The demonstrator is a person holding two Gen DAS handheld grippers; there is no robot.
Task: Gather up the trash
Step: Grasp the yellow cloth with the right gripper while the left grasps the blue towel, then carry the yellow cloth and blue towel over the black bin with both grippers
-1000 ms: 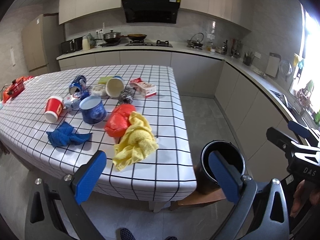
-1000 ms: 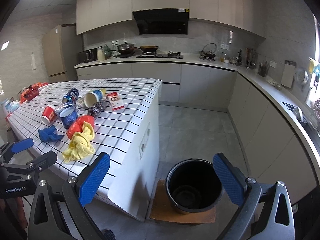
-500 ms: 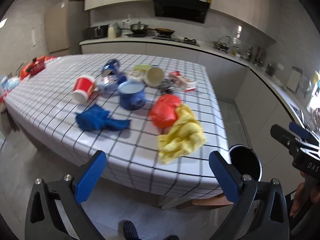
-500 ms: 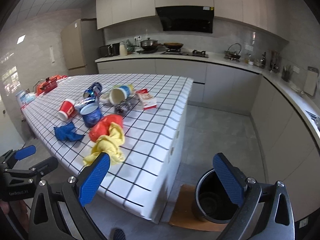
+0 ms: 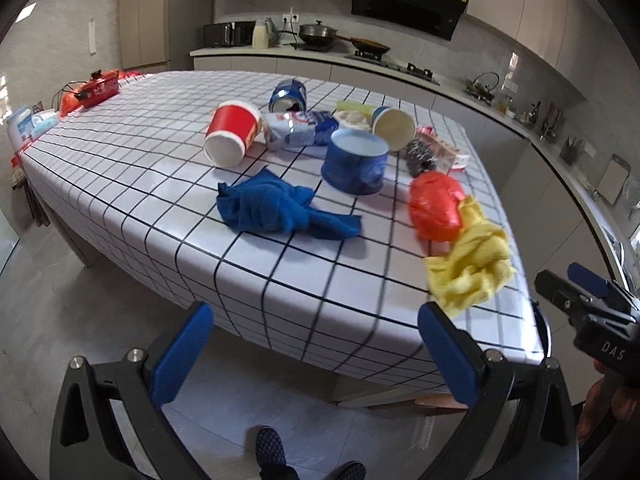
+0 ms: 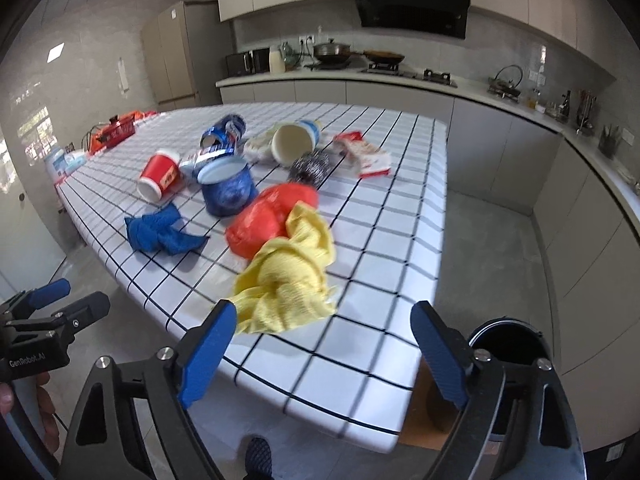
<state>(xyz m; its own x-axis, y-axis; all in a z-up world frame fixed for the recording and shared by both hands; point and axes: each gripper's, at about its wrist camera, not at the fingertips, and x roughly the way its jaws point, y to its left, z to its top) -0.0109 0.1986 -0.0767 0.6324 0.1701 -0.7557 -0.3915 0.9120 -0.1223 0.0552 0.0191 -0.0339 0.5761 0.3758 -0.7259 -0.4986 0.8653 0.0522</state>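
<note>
Trash lies on the checked table [image 5: 120, 168]: a red paper cup [image 5: 230, 132] on its side, a blue cloth [image 5: 280, 208], a blue tub [image 5: 354, 166], a red plastic bag [image 5: 436, 204], a yellow cloth [image 5: 472, 264], a cream cup [image 5: 394, 128], a crushed blue can [image 5: 288, 96] and a steel scourer [image 5: 420, 156]. My left gripper [image 5: 316, 354] is open and empty, held short of the table's near edge. My right gripper [image 6: 324, 354] is open and empty, just before the yellow cloth [image 6: 288, 284]. A black bin [image 6: 508, 344] stands on the floor at the table's right corner.
A red-and-white packet [image 6: 366, 152] lies at the far right of the table [image 6: 400, 216]. A red appliance [image 5: 98, 88] and wipes packs [image 5: 30, 124] sit at the far left end. Kitchen counters [image 6: 520, 108] run behind and to the right.
Both grippers have swung left and moved closer to the table; the trash looks larger and more centred. The bin has slid out of the left wrist view. Both stay open.
</note>
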